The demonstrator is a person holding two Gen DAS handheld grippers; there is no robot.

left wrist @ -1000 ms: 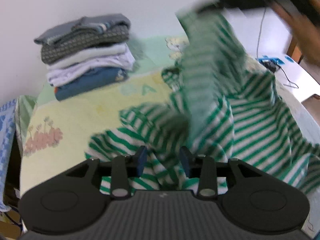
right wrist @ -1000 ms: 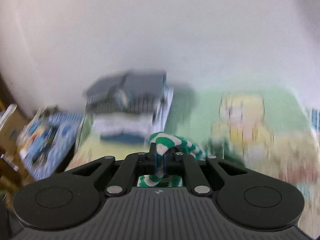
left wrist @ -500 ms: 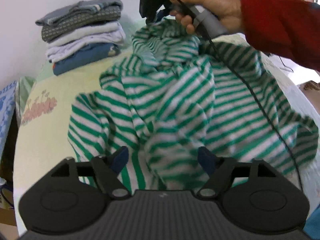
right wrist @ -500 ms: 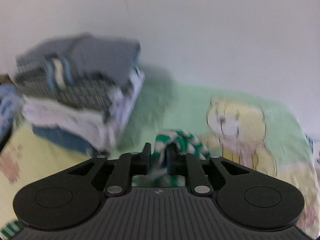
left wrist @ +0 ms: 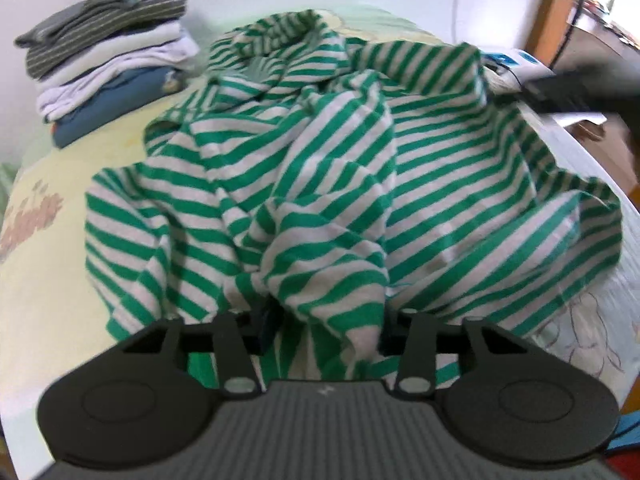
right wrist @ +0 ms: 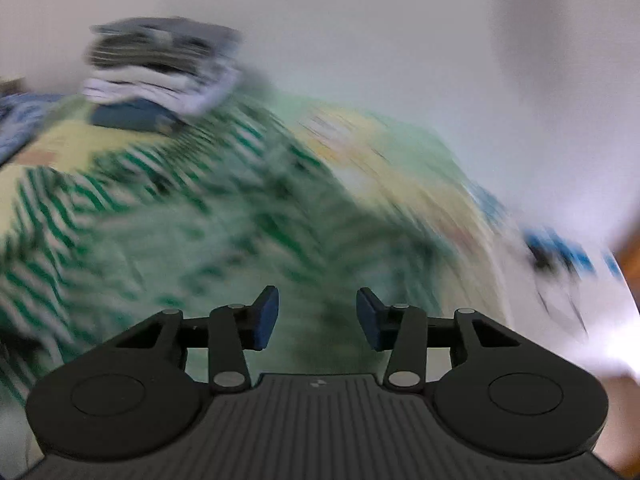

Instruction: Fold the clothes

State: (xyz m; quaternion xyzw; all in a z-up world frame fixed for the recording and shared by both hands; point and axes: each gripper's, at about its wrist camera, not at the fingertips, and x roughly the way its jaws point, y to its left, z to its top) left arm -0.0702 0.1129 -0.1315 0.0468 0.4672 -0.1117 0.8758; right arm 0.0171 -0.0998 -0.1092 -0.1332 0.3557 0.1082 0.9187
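Right claw (right wrist: 317,317) gapes above striped shirt (right wrist: 120,216), near bed edge (right wrist: 500,256)

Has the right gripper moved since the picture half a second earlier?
Yes. The right gripper has let go of the striped shirt and pulled back and to its right: the stack of folded clothes now looks smaller and farther away.

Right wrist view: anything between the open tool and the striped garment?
Nothing visible. The right tool is open with empty space between its blue pads, and the green-and-white striped garment lies directly ahead on the bed. The stack of folded clothes sits further back, to the left. The view is motion-blurred.
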